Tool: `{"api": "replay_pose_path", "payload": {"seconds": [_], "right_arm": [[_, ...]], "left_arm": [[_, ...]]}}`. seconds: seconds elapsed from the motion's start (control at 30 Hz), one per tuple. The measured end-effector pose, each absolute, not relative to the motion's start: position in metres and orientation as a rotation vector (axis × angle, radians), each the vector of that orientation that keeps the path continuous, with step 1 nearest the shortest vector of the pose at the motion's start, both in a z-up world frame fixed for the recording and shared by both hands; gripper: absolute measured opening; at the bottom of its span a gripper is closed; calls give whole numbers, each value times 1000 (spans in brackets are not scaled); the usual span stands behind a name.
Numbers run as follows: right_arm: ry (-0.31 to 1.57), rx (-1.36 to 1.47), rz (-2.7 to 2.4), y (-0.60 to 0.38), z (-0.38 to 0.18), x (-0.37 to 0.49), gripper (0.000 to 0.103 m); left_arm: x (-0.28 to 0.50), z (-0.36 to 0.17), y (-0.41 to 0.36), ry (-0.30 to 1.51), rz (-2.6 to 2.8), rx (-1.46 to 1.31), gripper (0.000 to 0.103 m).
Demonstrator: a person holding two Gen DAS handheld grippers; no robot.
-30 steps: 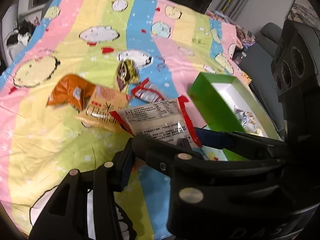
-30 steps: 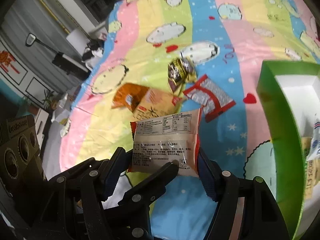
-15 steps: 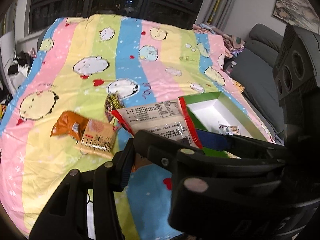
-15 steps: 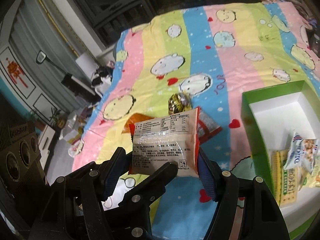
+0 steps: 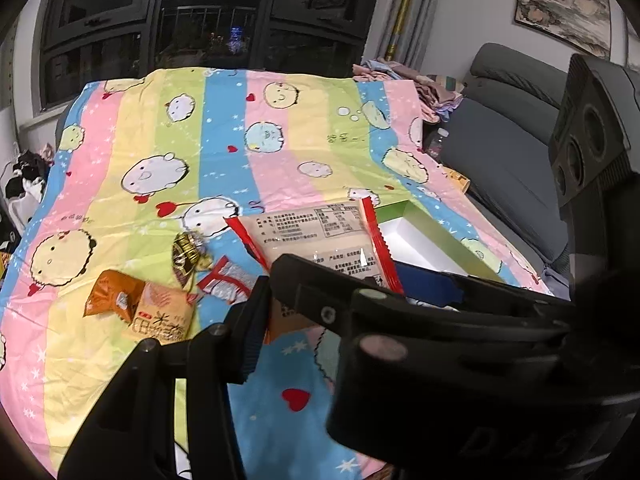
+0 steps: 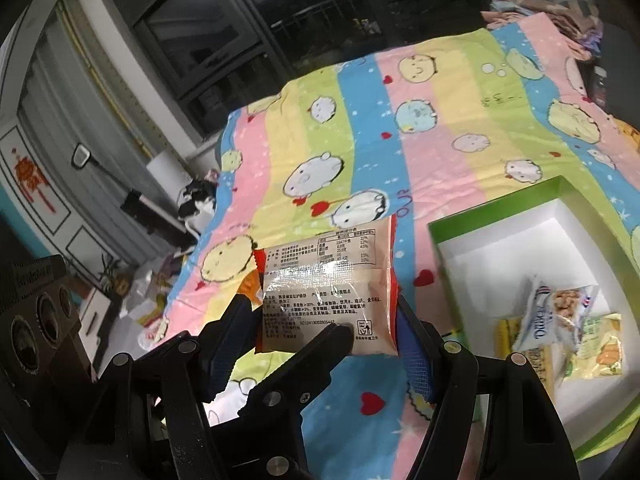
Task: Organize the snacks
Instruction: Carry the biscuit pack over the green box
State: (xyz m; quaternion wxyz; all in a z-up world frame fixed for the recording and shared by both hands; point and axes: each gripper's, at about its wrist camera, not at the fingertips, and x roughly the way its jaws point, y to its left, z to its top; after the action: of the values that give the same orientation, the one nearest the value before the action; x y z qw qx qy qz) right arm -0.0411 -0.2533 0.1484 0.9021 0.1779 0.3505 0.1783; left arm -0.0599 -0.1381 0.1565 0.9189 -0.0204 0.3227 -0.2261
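The right gripper (image 6: 326, 320) is clamped on a snack packet (image 6: 326, 280), its two pads pressing the packet's side edges, held above the blanket (image 6: 440, 128) left of the green box (image 6: 496, 208). The left gripper (image 5: 304, 300) is nearly closed with nothing visibly between its fingers; the same packet (image 5: 316, 236) shows just beyond its tips.

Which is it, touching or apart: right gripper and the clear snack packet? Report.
Touching. The right wrist view shows the right gripper with both pads pressed against the clear snack packet's sides.
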Motion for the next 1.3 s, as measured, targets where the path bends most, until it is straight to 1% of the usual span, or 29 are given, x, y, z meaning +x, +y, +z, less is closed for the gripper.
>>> {"api": "replay_pose_path", "payload": {"seconds": [0.5,0.93,1.3], "right_arm": [[654,478,260,-316,148,-48,73],[656,577,157,-364,133,-44,73],[673,636,109,-390,118,-32,73]], "left_arm": [[-52,162,-200,637,-574,36,43],[-39,152,-247,667,-664,95,43],[-19,141,-271,713,-709,122,43]]}}
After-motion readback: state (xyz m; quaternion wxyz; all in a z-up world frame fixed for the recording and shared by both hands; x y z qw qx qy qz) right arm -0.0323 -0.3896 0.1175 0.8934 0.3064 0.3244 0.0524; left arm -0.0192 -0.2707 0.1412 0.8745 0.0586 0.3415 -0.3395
